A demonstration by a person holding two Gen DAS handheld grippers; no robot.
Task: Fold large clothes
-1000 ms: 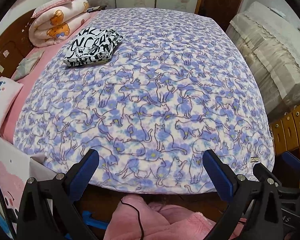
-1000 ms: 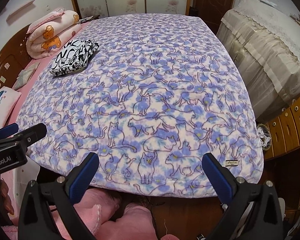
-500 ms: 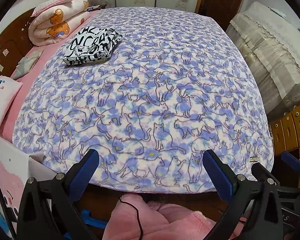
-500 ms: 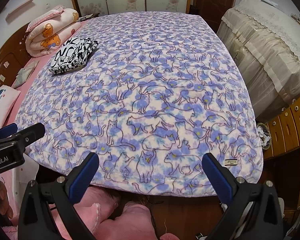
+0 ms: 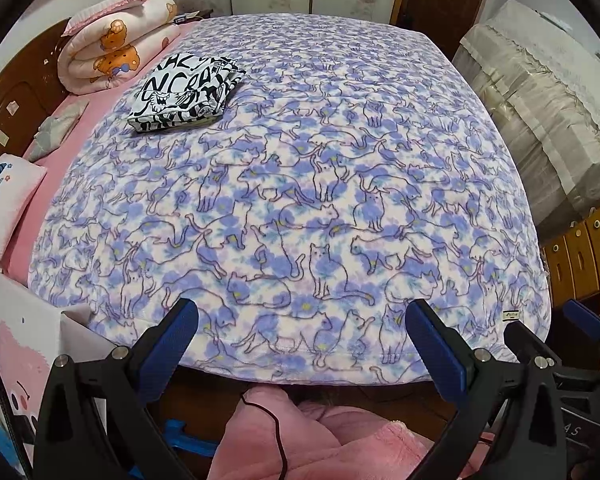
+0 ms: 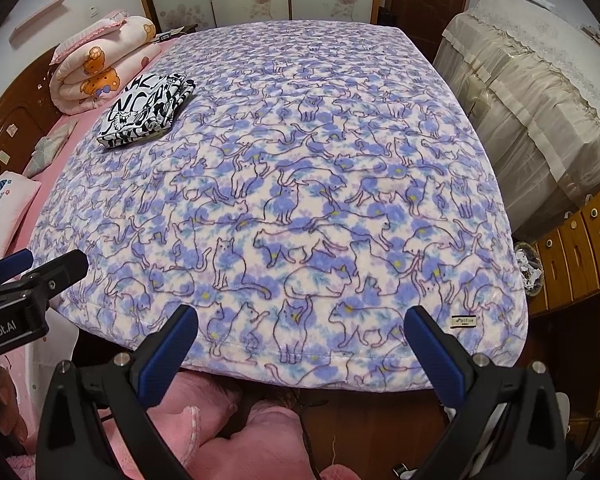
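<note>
Both tools hang over the near foot of the bed with nothing between their blue pads: the left gripper [image 5: 302, 334] stands with its jaws spread wide, and the right gripper [image 6: 300, 334] likewise gapes, each above the hem of the fleece blanket printed with purple cats and flowers [image 5: 300, 200] that covers most of the frame. A folded black-and-white graffiti-print garment [image 5: 186, 92] lies on that blanket in the upper left of the frame, near a rolled pink quilt with orange bears [image 5: 116, 46], and looks already finished. A heap of fluffy pink fabric [image 5: 320, 440] sits at the bottom centre, below the bed edge; this is probably the next large piece to fold, though its shape cannot be made out. To do this step well, each claw should likely go down to a separate edge of the pink cloth, pinch a single layer, and lift it clear so it spreads flat on the open middle of the blanket, well apart from the finished stack. No basket or bin for laundry shows; at the right edge a small waste bin [image 6: 530, 268] holds crumpled white scraps.
</note>
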